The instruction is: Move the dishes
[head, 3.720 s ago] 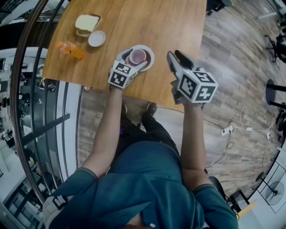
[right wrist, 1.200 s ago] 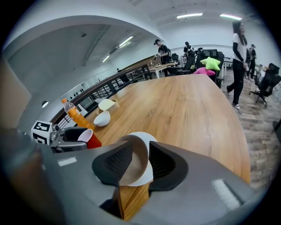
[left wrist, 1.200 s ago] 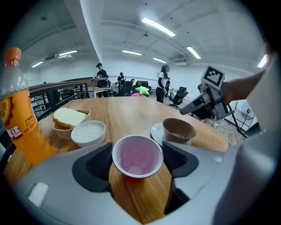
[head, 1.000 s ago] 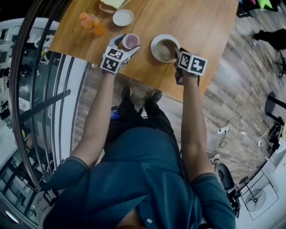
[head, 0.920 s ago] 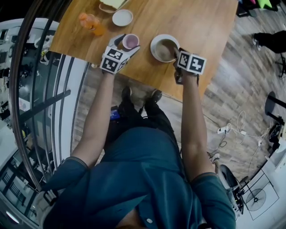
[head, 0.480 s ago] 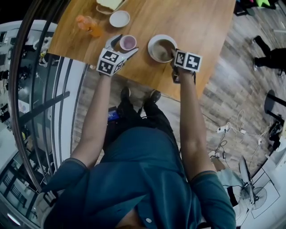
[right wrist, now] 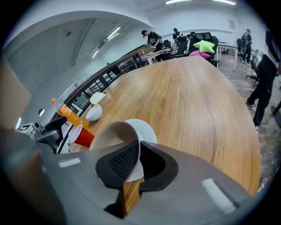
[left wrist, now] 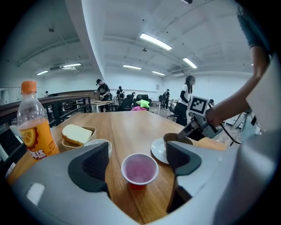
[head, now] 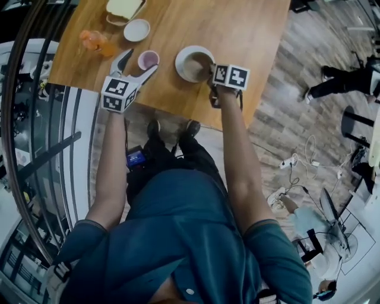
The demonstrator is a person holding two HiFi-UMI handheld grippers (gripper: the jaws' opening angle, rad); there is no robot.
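Worktop [head: 237, 35] inspected in the head view, left to right. Orange drink bottle [head: 95, 41] sits at 10 o'clock of the red cup [head: 148, 59]. Bread dish [head: 123, 9] and small white bowl [head: 136, 29] sit at 11. Left hand-held gripper [left wrist: 138, 160]: jaws have just been opening and stand wide, with the red cup between them untouched. White saucer [right wrist: 147, 127], at 3 o'clock of the red cup, carries a brown cup [right wrist: 112, 136]. Right hand-held gripper [right wrist: 138, 160] is clamped on that cup's near rim.

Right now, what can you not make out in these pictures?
Bread: head view, cut off by the top edge.
White bowl: left gripper view, mostly behind the left gripper.
Bottle label: same view, print too small.
Brown bowl: right gripper view, near wall behind right gripper.
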